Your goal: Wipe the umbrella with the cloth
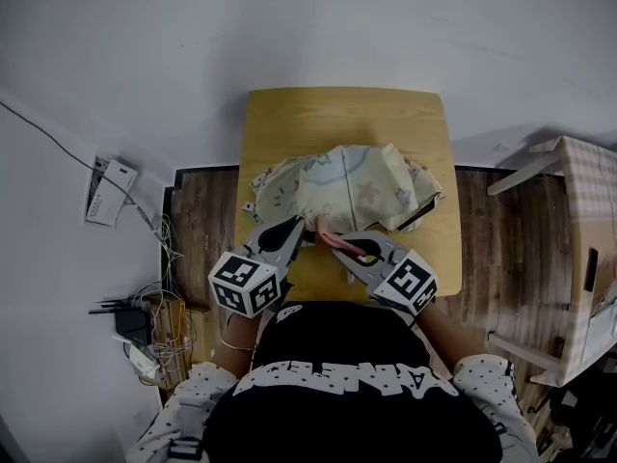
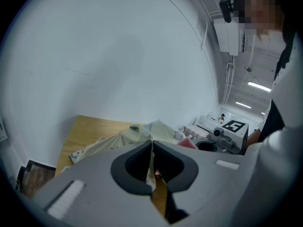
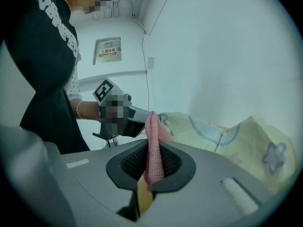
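A folded pale-yellow umbrella (image 1: 352, 186) with star prints lies crumpled on the small wooden table (image 1: 289, 123). My left gripper (image 1: 302, 224) sits at the umbrella's near edge. In the left gripper view, the left gripper (image 2: 152, 144) is shut with a thin fold of the umbrella fabric (image 2: 125, 138) pinched between its pads. My right gripper (image 1: 349, 249) is just right of it, shut on a pink cloth (image 1: 331, 236). In the right gripper view the pink cloth (image 3: 152, 126) stands up out of the jaws of the right gripper (image 3: 153, 144), close to the umbrella (image 3: 246, 141).
The table stands against a white wall. On the floor to the left are a white box (image 1: 111, 191) and a tangle of cables with a power strip (image 1: 145, 331). Light wooden furniture (image 1: 578, 230) stands at the right. My body is close to the table's near edge.
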`<state>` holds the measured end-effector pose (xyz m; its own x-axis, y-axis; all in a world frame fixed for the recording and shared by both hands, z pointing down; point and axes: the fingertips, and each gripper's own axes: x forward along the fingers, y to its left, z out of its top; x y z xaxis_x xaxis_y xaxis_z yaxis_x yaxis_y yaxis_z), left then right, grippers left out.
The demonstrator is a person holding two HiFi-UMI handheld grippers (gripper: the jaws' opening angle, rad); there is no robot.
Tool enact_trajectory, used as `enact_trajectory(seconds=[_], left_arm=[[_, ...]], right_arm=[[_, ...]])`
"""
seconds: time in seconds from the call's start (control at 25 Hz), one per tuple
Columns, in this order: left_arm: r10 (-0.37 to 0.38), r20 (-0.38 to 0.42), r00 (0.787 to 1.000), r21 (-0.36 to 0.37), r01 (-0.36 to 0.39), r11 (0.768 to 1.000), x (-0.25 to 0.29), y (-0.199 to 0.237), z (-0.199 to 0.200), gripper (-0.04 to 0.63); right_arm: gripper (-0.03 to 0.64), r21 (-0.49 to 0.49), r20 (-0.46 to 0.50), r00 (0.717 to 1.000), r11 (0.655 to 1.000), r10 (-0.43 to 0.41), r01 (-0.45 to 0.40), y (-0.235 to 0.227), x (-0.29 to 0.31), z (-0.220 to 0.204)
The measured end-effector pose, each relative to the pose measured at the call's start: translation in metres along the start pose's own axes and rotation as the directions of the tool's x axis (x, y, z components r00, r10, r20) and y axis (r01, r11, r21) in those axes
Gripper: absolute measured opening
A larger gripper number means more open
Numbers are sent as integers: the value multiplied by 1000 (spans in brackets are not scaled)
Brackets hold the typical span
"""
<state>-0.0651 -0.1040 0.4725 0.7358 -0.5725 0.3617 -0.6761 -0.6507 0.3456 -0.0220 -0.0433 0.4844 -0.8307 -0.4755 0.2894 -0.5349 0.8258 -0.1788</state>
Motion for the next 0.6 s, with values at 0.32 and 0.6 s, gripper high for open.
enact_trajectory(seconds=[0.32, 0.6], left_arm=[[3, 0, 1000, -2, -3, 1000, -2, -3, 1, 6], [8, -3, 1000, -9, -8, 1000, -2, -6, -2, 6]], right_arm=[[34, -68, 123, 969, 973, -212, 222, -48, -19, 46], [34, -97, 141, 939, 940, -313, 328, -90, -20, 59]])
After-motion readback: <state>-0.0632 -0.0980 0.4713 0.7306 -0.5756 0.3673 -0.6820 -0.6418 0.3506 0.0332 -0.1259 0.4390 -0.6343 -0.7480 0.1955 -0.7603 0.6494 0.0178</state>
